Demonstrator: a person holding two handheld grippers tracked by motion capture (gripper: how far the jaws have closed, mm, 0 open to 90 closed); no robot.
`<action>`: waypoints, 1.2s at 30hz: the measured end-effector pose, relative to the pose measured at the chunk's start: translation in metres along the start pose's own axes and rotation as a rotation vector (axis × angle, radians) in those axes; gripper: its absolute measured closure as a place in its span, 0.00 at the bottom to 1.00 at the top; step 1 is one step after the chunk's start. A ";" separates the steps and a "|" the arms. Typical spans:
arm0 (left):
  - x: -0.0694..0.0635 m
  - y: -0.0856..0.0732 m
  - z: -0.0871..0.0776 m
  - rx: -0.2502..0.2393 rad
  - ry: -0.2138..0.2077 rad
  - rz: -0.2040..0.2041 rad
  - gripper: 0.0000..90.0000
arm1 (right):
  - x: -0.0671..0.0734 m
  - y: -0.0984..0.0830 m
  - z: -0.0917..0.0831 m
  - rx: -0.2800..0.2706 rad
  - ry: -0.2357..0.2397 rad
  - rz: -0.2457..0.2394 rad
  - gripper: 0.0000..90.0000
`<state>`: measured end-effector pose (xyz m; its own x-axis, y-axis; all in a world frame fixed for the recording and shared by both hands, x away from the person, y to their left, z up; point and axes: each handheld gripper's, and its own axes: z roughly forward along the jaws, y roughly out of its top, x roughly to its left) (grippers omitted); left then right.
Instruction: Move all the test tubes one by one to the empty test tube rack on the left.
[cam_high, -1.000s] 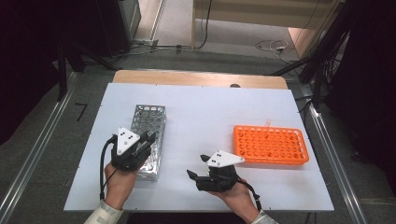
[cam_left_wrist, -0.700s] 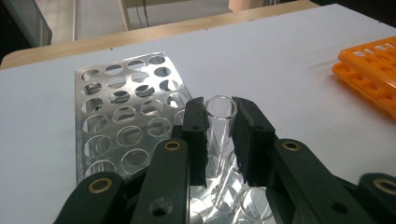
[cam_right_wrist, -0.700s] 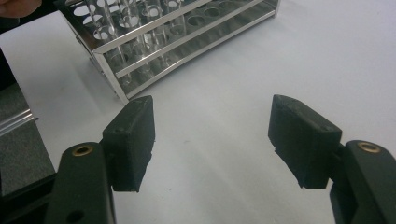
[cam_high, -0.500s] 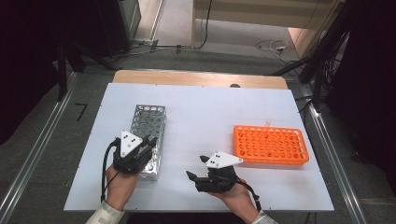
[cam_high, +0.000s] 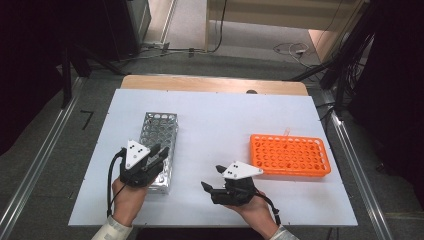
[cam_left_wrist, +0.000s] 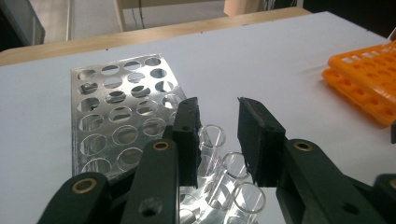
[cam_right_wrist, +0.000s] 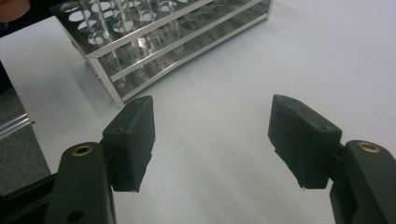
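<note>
A metal test-tube rack (cam_high: 159, 130) lies left of centre on the white table, and an orange rack (cam_high: 290, 155) lies to the right. My left gripper (cam_high: 160, 151) hovers over the metal rack's near end. In the left gripper view it (cam_left_wrist: 217, 105) is open, its jaws on either side of a clear glass tube (cam_left_wrist: 212, 137) standing in the metal rack (cam_left_wrist: 121, 102); two more tubes stand nearer. My right gripper (cam_high: 210, 178) is low over the table's near middle, pointing left. It (cam_right_wrist: 212, 105) is wide open and holds nothing, facing the metal rack (cam_right_wrist: 187, 37).
The white table (cam_high: 225, 115) has bare room between the two racks and behind them. A wooden strip (cam_high: 215, 84) runs along its far edge. Metal rails flank the table on the floor, and cables lie beyond. The orange rack (cam_left_wrist: 369, 79) sits to the left gripper's right.
The left gripper has shifted very slightly over the rack's near end. The right gripper has stayed where it was.
</note>
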<state>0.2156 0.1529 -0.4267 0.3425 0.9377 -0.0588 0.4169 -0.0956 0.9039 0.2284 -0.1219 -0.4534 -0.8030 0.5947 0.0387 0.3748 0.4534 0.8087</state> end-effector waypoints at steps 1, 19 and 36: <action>-0.001 0.000 0.000 -0.004 -0.002 0.000 0.71 | -0.002 0.000 -0.001 -0.002 -0.005 0.005 0.34; 0.015 -0.003 -0.003 -0.056 0.018 -0.121 0.34 | -0.062 -0.005 -0.035 -0.056 -0.214 0.090 0.34; 0.016 -0.004 -0.004 -0.052 0.045 -0.117 0.28 | -0.119 -0.018 -0.064 -0.074 -0.410 0.191 0.34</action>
<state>0.2162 0.1694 -0.4295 0.2557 0.9555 -0.1474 0.4071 0.0319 0.9128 0.2879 -0.2436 -0.4346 -0.4678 0.8832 -0.0321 0.4523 0.2704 0.8499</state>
